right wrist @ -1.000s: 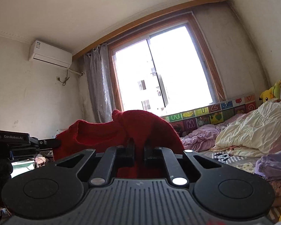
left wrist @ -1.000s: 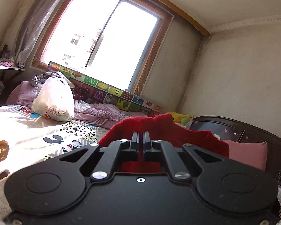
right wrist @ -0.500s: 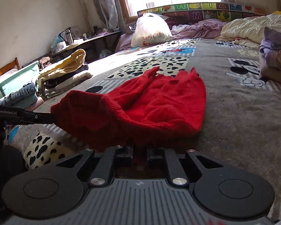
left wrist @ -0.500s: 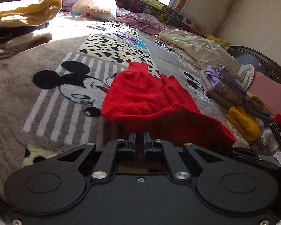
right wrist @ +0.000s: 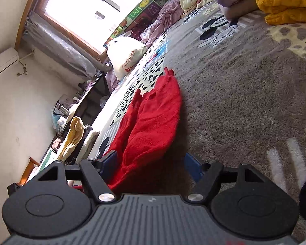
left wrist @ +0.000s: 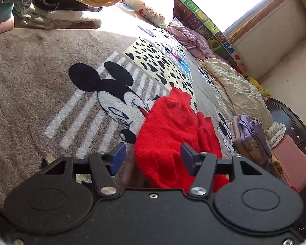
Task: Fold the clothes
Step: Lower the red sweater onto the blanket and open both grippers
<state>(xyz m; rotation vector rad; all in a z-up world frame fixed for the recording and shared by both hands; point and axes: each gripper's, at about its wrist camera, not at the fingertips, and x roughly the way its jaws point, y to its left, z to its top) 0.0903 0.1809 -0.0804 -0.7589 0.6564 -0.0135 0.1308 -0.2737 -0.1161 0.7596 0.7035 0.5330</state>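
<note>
A red fleece garment (left wrist: 169, 134) lies rumpled on the grey cartoon-mouse blanket (left wrist: 34, 94) that covers the bed. My left gripper (left wrist: 152, 158) stands open just above the garment's near end, its blue pads apart on either side of the cloth and gripping nothing. In the right wrist view the same red garment (right wrist: 151, 126) stretches away from the camera. My right gripper (right wrist: 151, 164) is open too, with the garment's near edge by its left pad and bare blanket (right wrist: 234, 94) under the right pad.
A stack of folded clothes (left wrist: 67, 2) with a yellow piece on top lies at the far left. A white plastic bag (left wrist: 153, 2), purple bedding (left wrist: 189, 40) and a cream quilt (left wrist: 238, 94) lie towards the window. Folded lilac clothes (left wrist: 251, 136) and a yellow knit (right wrist: 289, 2) lie to the right.
Both grippers brought the red garment down from the air onto the blanket, then opened and let it go. Both cameras now tilt down over it.
</note>
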